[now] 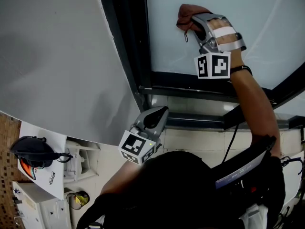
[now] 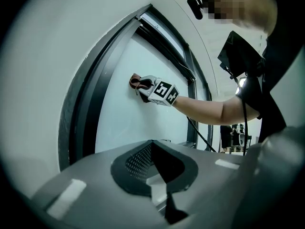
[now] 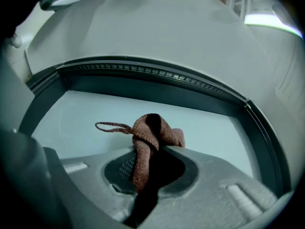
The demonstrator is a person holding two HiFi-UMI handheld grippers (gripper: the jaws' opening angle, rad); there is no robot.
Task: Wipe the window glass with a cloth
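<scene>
A brown cloth (image 1: pixel 187 13) with a thin loop is bunched against the pale window glass (image 1: pixel 167 32), high on the pane. My right gripper (image 1: pixel 192 22) is shut on it and holds it at arm's length on the glass. In the right gripper view the cloth (image 3: pixel 151 136) rises from between the jaws, and its loop lies on the glass (image 3: pixel 86 113). The left gripper view takes in the cloth (image 2: pixel 135 80) and the right gripper (image 2: pixel 145 86) from the side. My left gripper (image 1: pixel 161 111) hangs lower, by the sill, shut on nothing (image 2: pixel 159 178).
A dark window frame (image 1: pixel 136 42) borders the glass on the left and below. A white wall (image 1: pixel 57 46) stands left of it. Under the pane runs the sill (image 1: pixel 200 104). At lower left a black headset (image 1: pixel 32 151) lies on a white sheet.
</scene>
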